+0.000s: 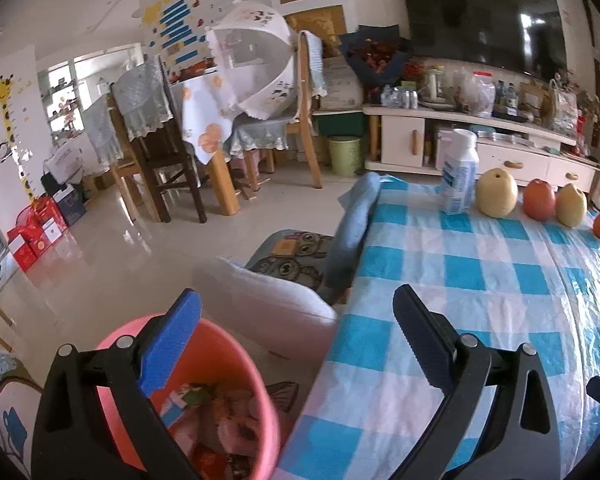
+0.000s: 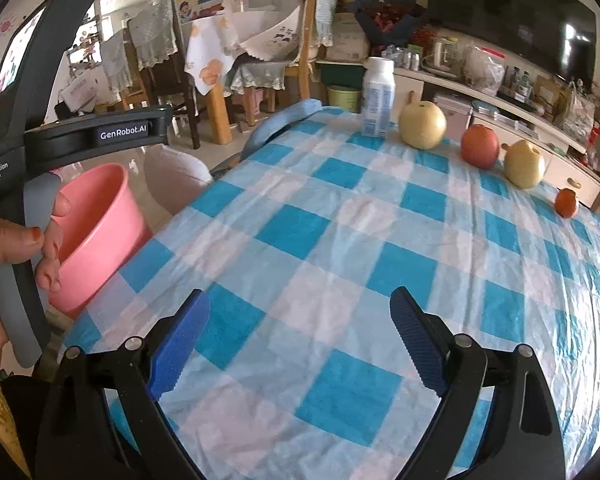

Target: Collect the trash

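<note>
Living room w/ glossy tiled floor (image 1: 100, 264), dining chairs, TV cabinet in bkgd; foreground was a table covered by a blue-and-white checked tablecloth (image 2: 320, 248). Along its far edge stood a white-and-blue plastic bottle w/ white cap (image 2: 377, 98), upright, then a row: yellow pear (image 2: 422, 125), red apple (image 2: 480, 146), second yellow pear (image 2: 525, 163), small orange fruit (image 2: 566, 202), each apart from the next. Pink round plastic bin (image 1: 204, 412) sat on floor just beside table's left edge, w/ crumpled wrappers and paper trash (image 1: 220, 420) inside; in right wrist view same bin (image 2: 100, 232) showed only its inner wall. Left gripper (image 1: 296, 344) hovered over bin rim/table edge, jaws spread wide, nothing between them; its left blue pad (image 1: 172, 344) was over the bin opening. Right gripper (image 2: 300, 344) was above the cloth, jaws also wide apart, empty. Right wrist view also showed left device's black body w/ grey handle held by person's left hand (image 2: 12, 248), painted nails. Folded blue cloth (image 1: 356, 224) hung at table's far-left corner. White cushion (image 1: 268, 300) lay beyond the bin.
</note>
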### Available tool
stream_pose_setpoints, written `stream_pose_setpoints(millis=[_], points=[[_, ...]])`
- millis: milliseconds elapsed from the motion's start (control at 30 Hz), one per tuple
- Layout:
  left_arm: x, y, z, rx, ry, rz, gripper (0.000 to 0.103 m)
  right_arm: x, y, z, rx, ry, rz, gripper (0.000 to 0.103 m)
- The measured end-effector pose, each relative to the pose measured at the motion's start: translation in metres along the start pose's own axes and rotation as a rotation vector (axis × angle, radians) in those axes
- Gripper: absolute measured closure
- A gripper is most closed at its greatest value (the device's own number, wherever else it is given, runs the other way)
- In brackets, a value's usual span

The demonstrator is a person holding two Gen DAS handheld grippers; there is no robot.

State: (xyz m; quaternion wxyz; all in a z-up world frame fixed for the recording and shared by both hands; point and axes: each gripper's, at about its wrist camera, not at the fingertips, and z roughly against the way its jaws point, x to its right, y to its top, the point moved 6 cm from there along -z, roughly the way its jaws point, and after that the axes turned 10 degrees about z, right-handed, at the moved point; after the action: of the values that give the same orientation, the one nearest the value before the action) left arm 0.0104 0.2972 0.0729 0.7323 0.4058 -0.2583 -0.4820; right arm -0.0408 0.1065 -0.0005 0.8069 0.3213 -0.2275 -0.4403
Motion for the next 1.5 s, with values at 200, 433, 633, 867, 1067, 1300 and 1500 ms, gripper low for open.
stream_pose_setpoints(millis=[200,433,633,867,1067,1300,1500], points=[[0.026,-0.004,0.003,0.004,-0.024,-0.031,0.006,0.024,-0.009,0.006,0.004,-0.015,-0.037,0.012],[0.059,-0.009,0.005,-0.002,-0.062,-0.045,0.005,0.055,-0.019,0.014,0.013,-0.047,-0.081,0.012],[0.089,-0.016,0.009,-0.012,-0.108,-0.065,0.005,0.08,-0.03,0.022,0.017,-0.077,-0.116,0.012],[0.124,-0.024,0.017,-0.014,-0.179,-0.077,0.005,0.11,-0.038,0.037,0.04,-0.128,-0.144,0.012],[0.158,-0.032,0.027,-0.01,-0.237,-0.108,0.004,0.134,-0.044,0.048,0.057,-0.173,-0.164,0.012],[0.194,-0.045,0.037,-0.036,-0.317,-0.139,0.004,0.164,-0.053,0.061,0.076,-0.213,-0.208,0.012],[0.22,-0.059,0.04,-0.075,-0.365,-0.168,0.004,0.185,-0.063,0.068,0.079,-0.25,-0.232,0.012]])
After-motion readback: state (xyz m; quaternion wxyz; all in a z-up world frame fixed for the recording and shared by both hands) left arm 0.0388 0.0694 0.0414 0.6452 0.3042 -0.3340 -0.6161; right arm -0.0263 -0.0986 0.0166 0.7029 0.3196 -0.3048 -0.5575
